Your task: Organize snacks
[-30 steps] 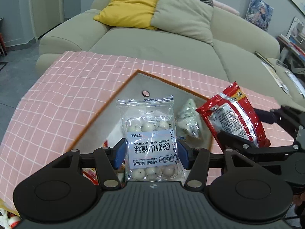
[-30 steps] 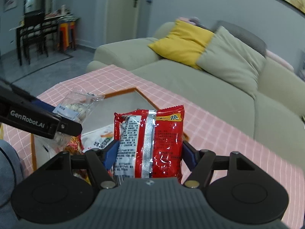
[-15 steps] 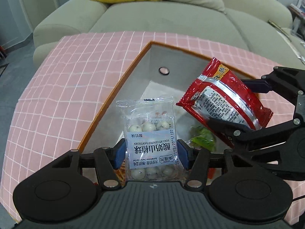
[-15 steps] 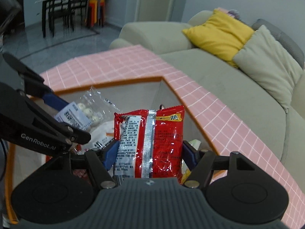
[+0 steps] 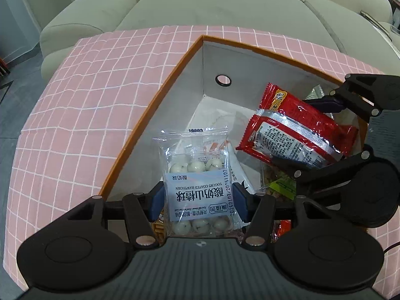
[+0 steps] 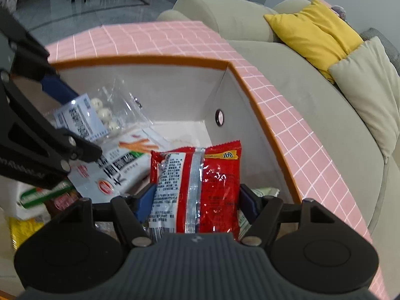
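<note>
My left gripper (image 5: 198,197) is shut on a clear packet of white yogurt hawthorn balls (image 5: 197,175) and holds it over the open storage box (image 5: 155,105), inside its left part. My right gripper (image 6: 195,200) is shut on a red snack packet (image 6: 200,182) and holds it inside the same box (image 6: 265,125), to the right of the left gripper. The red packet (image 5: 295,135) and the right gripper (image 5: 350,135) also show in the left wrist view. The clear packet (image 6: 87,115) and left gripper (image 6: 47,132) also show in the right wrist view.
The box has an orange rim and grey walls and sits on a pink checked cloth (image 5: 75,115). Several other snack packets lie in it, among them a white one (image 6: 120,165) and a green one (image 5: 280,185). A beige sofa (image 5: 225,5) with a yellow cushion (image 6: 312,30) stands behind.
Both grippers have moved forward and down into the box with their packets still held. The box fills more of both views.
</note>
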The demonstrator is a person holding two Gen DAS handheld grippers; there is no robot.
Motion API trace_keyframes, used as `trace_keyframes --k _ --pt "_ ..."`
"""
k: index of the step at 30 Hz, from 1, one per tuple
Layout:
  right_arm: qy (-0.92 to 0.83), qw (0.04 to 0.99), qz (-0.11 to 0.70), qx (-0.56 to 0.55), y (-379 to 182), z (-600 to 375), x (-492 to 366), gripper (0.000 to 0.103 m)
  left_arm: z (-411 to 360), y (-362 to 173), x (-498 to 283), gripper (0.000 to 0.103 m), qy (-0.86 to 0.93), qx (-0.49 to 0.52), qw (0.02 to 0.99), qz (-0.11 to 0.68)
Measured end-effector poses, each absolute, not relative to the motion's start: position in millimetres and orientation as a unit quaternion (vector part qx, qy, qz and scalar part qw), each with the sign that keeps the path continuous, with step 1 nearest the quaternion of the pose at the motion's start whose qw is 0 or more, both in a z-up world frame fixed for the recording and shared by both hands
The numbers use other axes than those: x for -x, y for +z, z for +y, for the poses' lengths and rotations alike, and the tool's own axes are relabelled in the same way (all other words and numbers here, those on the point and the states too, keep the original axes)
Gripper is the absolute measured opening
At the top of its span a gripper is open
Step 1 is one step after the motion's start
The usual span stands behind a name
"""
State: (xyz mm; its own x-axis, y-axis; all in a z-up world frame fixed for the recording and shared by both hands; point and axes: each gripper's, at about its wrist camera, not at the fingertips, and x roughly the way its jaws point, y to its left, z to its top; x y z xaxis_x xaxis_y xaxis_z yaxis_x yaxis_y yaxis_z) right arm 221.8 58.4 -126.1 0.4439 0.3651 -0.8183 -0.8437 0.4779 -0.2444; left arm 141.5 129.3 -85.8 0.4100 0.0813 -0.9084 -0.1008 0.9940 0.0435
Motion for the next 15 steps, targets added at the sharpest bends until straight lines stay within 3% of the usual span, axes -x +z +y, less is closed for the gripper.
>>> trace_keyframes --k 3,6,15 --pt "0.391 0.777 0.352 0.345 -127 60 -221 0.070 129 -88 -143 0.064 0.053 0.007 0.838 0.543" --pt "0.392 0.781 0.345 0.344 -125 56 -219 0.084 129 -88 -146 0.064 0.052 0.006 0.836 0.546" --pt "0.380 0.792 0.339 0.337 -104 40 -211 0.096 125 -93 -154 0.065 0.053 -0.002 0.836 0.546"
